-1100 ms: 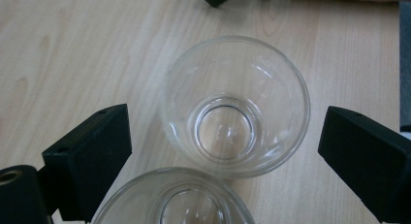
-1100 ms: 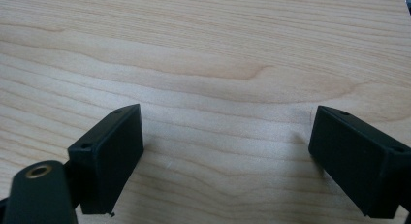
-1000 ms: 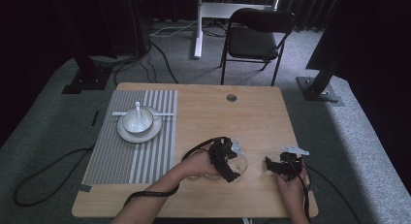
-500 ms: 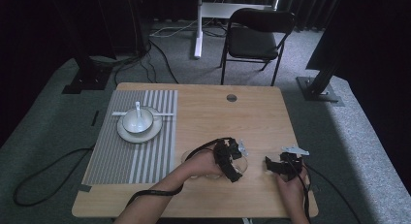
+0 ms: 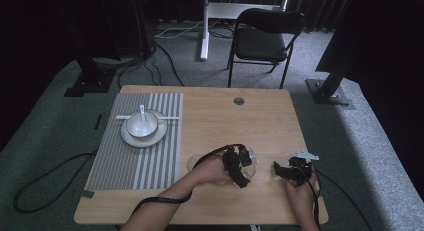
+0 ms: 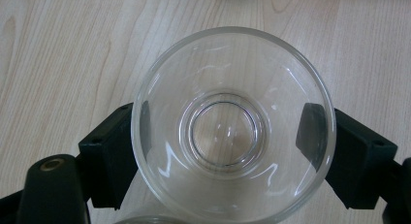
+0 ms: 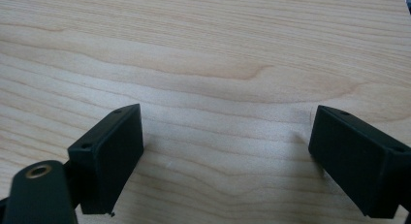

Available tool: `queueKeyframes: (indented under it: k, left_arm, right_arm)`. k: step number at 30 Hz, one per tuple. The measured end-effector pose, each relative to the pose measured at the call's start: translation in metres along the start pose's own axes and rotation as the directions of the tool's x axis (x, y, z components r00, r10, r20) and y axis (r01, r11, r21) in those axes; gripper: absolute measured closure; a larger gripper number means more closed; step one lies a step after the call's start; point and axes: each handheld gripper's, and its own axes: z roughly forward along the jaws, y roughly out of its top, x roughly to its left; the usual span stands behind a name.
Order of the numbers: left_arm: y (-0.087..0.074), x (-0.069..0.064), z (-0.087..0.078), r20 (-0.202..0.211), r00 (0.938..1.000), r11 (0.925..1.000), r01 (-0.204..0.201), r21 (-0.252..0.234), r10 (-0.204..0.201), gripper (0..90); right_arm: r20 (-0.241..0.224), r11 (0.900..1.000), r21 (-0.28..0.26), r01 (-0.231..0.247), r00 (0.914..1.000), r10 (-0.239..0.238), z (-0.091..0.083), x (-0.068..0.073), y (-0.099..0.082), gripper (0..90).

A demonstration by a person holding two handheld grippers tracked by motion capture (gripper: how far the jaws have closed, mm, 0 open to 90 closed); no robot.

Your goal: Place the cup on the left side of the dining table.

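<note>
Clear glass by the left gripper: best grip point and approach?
Grip the glass across its round wall just under the rim, coming from above. It stands upright with its mouth up, and the left gripper already has one jaw on each opposite side, just closed against the wall. A hold across the widest part seems least likely to slip.

A: Light wooden table (image 5: 260, 121), grain running across it, round cable hole (image 5: 239, 100) up at twelve o'clock near the far edge.

B: And the grey-and-white striped placemat (image 5: 117, 161) covers the nine o'clock side, lying flat, its near corner just at the table's front edge.

A: On that mat, toward eleven o'clock, sits a white plate (image 5: 143, 136).

B: Down at five o'clock, a clear drinking glass (image 6: 232, 127) stands upright on the bare wood, mouth up, well apart from the mat.

A: Wood at four o'clock shows plain grain.
</note>
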Motion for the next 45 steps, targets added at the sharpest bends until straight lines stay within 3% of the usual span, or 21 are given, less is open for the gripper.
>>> queueKeyframes:
  k: [11, 17, 28, 39, 42, 45]
  left_arm:
    - [0.000, 0.001, 0.000, -0.009, 0.9998, 0.9998, 0.017, -0.005, -0.017, 18.7]
    - [0.002, 0.008, 0.000, -0.035, 0.9978, 0.9983, 0.056, -0.013, -0.056, 18.7]
    - [0.007, 0.017, -0.006, -0.054, 0.9955, 0.9962, 0.076, -0.043, -0.078, 18.8]
    - [0.013, 0.035, -0.023, -0.105, 0.9876, 0.9907, 0.109, -0.081, -0.117, 18.8]
    - [0.009, 0.043, -0.031, -0.122, 0.9802, 0.9843, 0.144, -0.102, -0.156, 18.8]
    - [0.005, 0.049, -0.035, -0.133, 0.9767, 0.9822, 0.155, -0.106, -0.168, 18.8]
  right_arm:
    - [0.000, 1.0000, 0.000, 0.000, 1.0000, 0.000, 0.000, 0.000, 0.000, 11.8]
    - [0.000, 1.0000, 0.000, -0.001, 1.0000, 0.001, 0.000, 0.000, 0.000, 11.8]
    - [0.000, 1.0000, -0.001, 0.001, 1.0000, -0.001, 0.000, 0.000, 0.000, 11.8]
    - [0.001, 1.0000, -0.001, 0.001, 1.0000, -0.001, 0.000, 0.000, 0.000, 11.8]
    - [0.000, 1.0000, 0.000, 0.001, 1.0000, -0.001, 0.000, 0.000, 0.000, 11.8]
    - [0.000, 1.0000, -0.001, 0.002, 1.0000, -0.002, 0.000, 0.000, 0.000, 11.8]
